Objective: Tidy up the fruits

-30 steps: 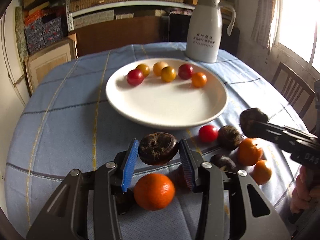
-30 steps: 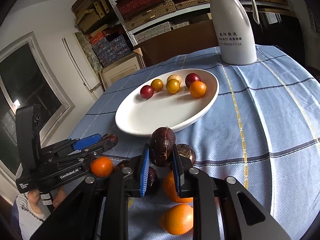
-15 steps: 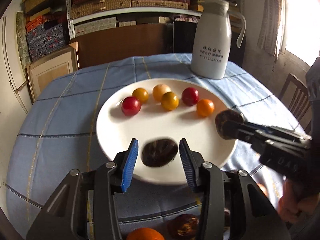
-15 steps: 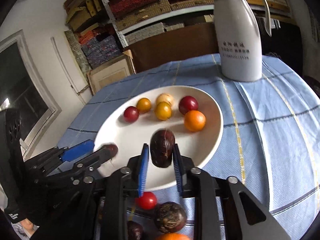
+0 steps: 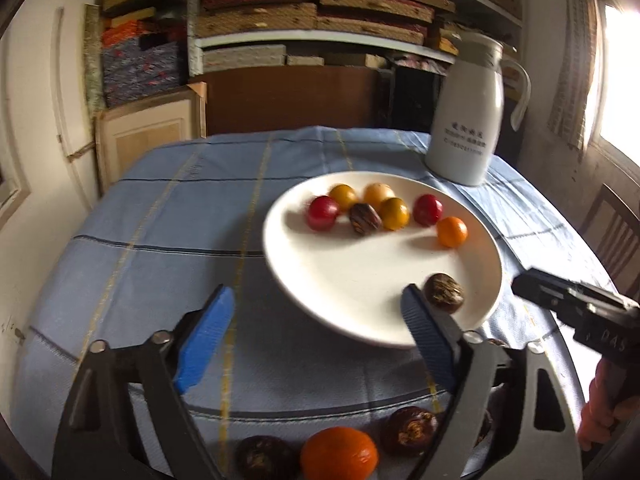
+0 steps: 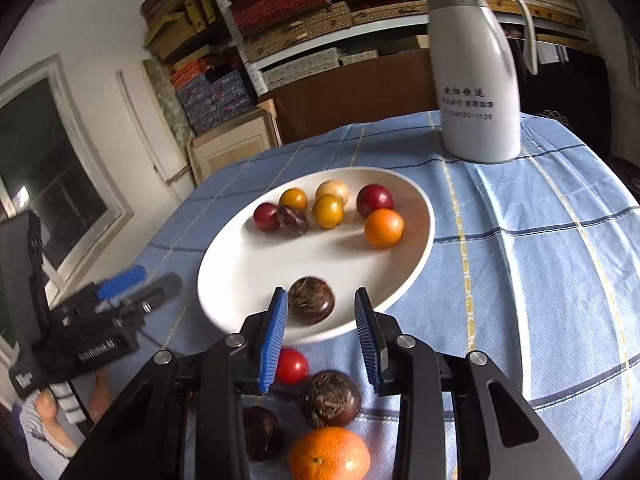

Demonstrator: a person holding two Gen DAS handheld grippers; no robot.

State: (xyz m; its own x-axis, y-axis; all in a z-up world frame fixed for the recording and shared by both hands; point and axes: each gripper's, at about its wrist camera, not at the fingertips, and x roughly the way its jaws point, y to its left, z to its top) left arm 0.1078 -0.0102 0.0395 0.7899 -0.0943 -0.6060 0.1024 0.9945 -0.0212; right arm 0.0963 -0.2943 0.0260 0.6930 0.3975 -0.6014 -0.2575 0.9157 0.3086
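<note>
Both grippers are letting go over the white plate (image 6: 416, 248) right now! The left gripper (image 5: 316, 332) has just been opening and is standing wide with nothing between its blue pads; the dark brown fruit (image 5: 365, 219) it seems to have released is lying up among the small round fruits at the far side of the plate. The right gripper (image 6: 320, 332) has just been opening too, its jaws parting a little way, and the second dark fruit (image 6: 311, 300) is sitting on the plate's near edge just ahead of them, no pad pressing on it. Both are dropping onto the plate, presumably because that is where the fruit is being gathered.

In the plate: 2 red, 3 yellow and 1 orange small fruit, plus those 2 dark ones, 8 in all. Waiting on the blue checked tablecloth (image 6: 520, 264) near the grippers: a red tomato (image 6: 292, 366), a tangerine (image 6: 329, 454) and 2 more dark fruits (image 6: 331, 398). A white jug (image 6: 478, 80) is standing behind the plate, apart from it.
</note>
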